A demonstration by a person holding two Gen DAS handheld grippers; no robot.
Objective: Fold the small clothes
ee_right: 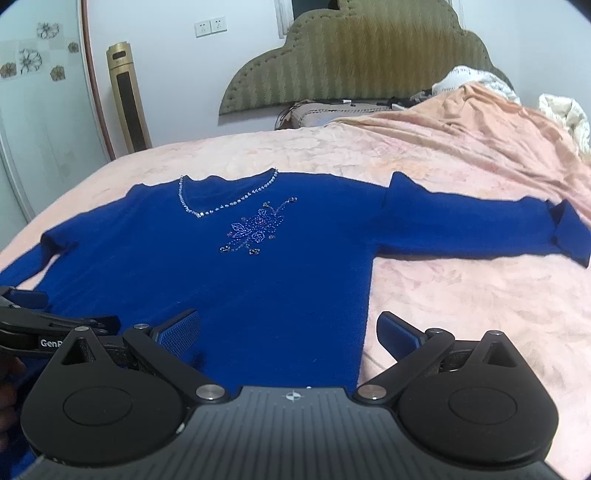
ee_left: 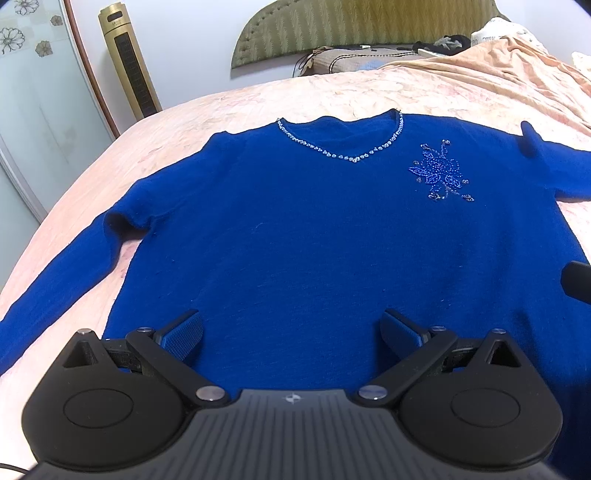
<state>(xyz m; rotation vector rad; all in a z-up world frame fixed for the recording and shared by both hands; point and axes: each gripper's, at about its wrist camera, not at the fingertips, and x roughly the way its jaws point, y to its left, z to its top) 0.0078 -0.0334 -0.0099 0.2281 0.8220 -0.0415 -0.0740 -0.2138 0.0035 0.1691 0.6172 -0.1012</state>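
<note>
fingers of the left gripper (ee_left: 293,334) and right gripper (ee_right: 288,332) spread wide, empty, over the flat blue sweater (ee_left: 295,229).

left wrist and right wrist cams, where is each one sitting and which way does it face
Left wrist: sits on the left gripper, low over the hem of the blue sweater, facing up its front toward the headboard; its own open fingers show, plus a dark piece at the right edge.
Right wrist: sits on the right gripper, over the sweater's right hem edge, facing the headboard too; its open fingers show, and the left gripper pokes in at far left.
Shared: sweater, its beaded flower, pink bedspread, gold tower fan.
</note>
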